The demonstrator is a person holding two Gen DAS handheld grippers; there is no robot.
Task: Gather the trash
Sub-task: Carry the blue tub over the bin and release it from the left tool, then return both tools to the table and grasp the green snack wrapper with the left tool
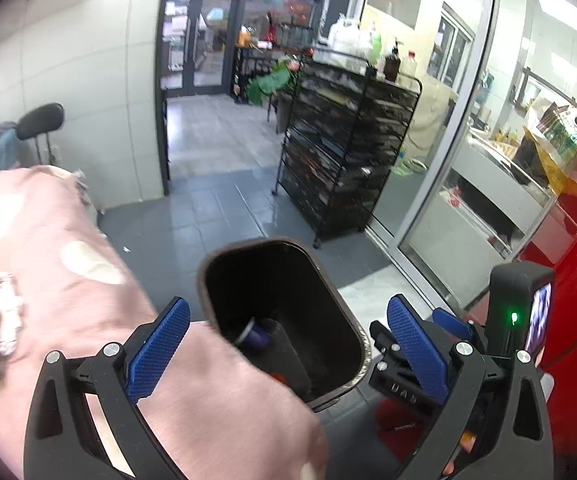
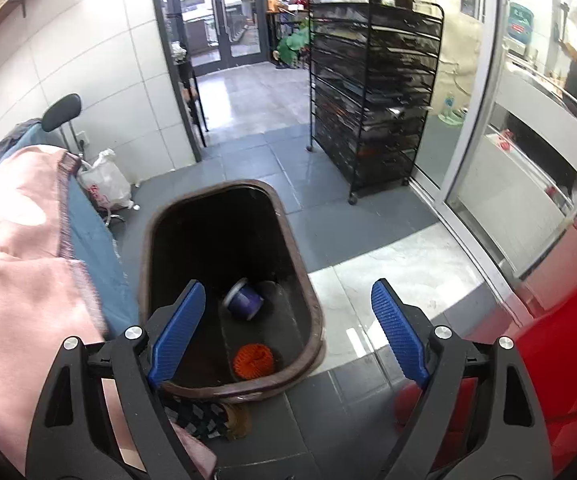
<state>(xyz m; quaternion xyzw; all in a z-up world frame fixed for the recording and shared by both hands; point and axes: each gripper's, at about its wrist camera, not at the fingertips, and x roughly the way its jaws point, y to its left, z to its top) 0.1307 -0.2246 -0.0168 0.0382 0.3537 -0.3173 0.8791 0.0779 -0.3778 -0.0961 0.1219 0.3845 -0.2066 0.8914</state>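
Blue textured pads line both jaws of the left gripper, which stands spread as wide as it goes with nothing between its pads. Straight ahead of it and below sits a dark brown oblong plastic trash bin on grey floor tiles. Inside the bin lies a small purple can on its side, and a sliver of something orange shows just nearer the gripper. To the gripper's left a pink cloth with pale patches drapes over a surface that cannot be made out, and crumpled silver foil beside a blurred orange object rests on it at the far left edge.

The right gripper is likewise wide open and empty, hovering over the near end of the same bin. Between its pads, down on the bin's bottom, lie the purple can and, nearer the gripper, an orange ridged round object. Beyond the bin, ahead and to the right, stands a black wire rack on wheels; a white plastic bag sits on the floor ahead to the left.
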